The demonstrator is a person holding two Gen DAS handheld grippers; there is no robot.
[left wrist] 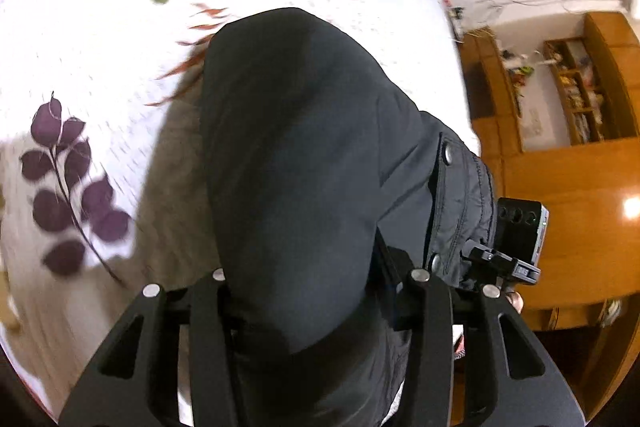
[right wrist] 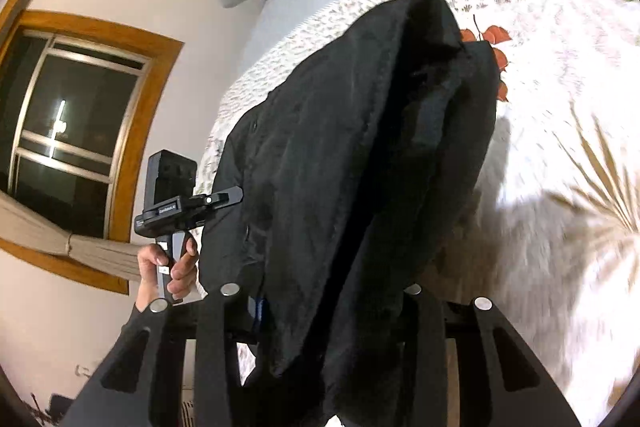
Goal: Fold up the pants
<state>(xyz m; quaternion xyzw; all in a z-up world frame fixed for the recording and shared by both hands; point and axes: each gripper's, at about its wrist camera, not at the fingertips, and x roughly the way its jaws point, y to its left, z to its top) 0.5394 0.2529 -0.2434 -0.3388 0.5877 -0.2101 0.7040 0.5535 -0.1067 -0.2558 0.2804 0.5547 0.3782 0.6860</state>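
In the left wrist view a bed (left wrist: 100,75) with a leaf-printed cover spreads left of and ahead of the left tool (left wrist: 304,291). Black pants (left wrist: 296,155) hang bunched over this tool and hide its fingertips, so its grip cannot be told. Wooden shelves (left wrist: 576,95) stand off to its right, beside the other tool's body.

In the right wrist view a window (right wrist: 76,131) sits far left, then a hand (right wrist: 168,267) on the other handle. The pants drape between and over the right tool (right wrist: 320,307), whose tips are buried too; cannot tell. The bed blurs to the right.
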